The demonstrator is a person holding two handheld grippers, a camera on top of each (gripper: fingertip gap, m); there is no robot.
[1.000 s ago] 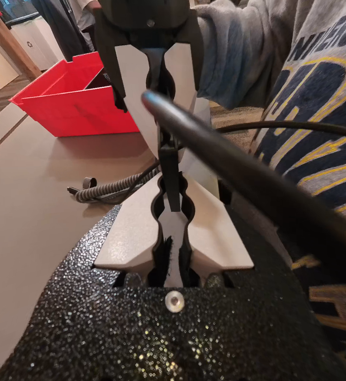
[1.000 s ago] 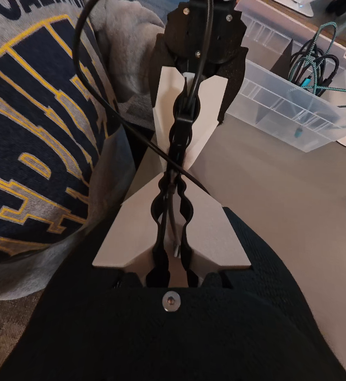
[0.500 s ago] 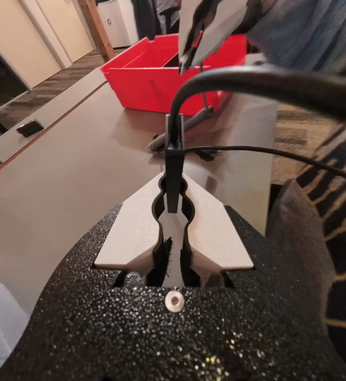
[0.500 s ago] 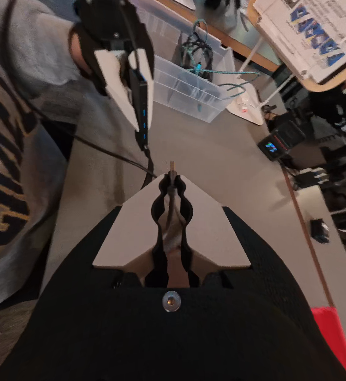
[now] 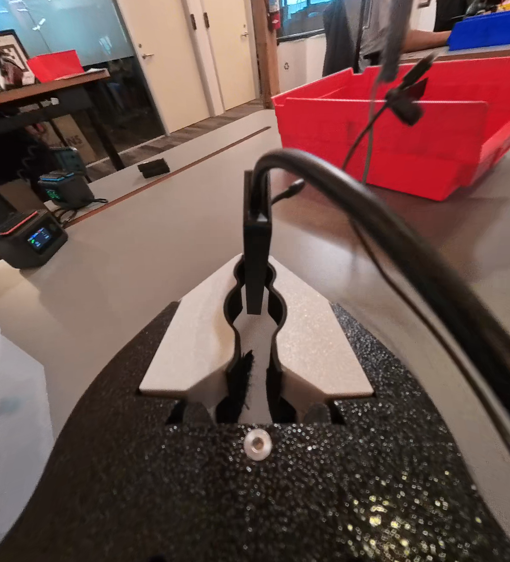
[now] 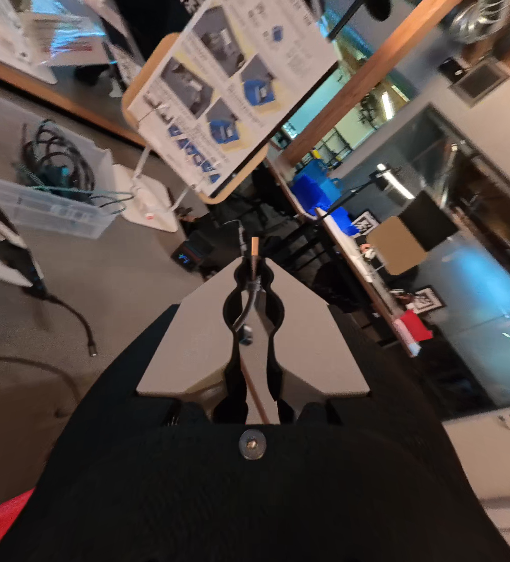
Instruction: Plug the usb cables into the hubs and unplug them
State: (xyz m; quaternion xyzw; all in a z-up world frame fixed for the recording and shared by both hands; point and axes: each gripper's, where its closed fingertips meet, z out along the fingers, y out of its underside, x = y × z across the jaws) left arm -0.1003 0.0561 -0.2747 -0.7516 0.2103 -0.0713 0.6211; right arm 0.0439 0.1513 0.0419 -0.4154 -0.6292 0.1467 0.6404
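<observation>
Above grey table [image 5: 126,273]: hub [image 5: 255,258] pinched between left fingers [image 5: 205,331], plug [image 6: 254,248] seemingly between right.

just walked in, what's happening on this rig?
A person is working two handheld grippers. The left gripper is clamped on a black USB hub, held on edge above the grey table. The right gripper pinches a USB cable with its metal plug pointing forward. Plug and hub are apart, so nothing is connected.
</observation>
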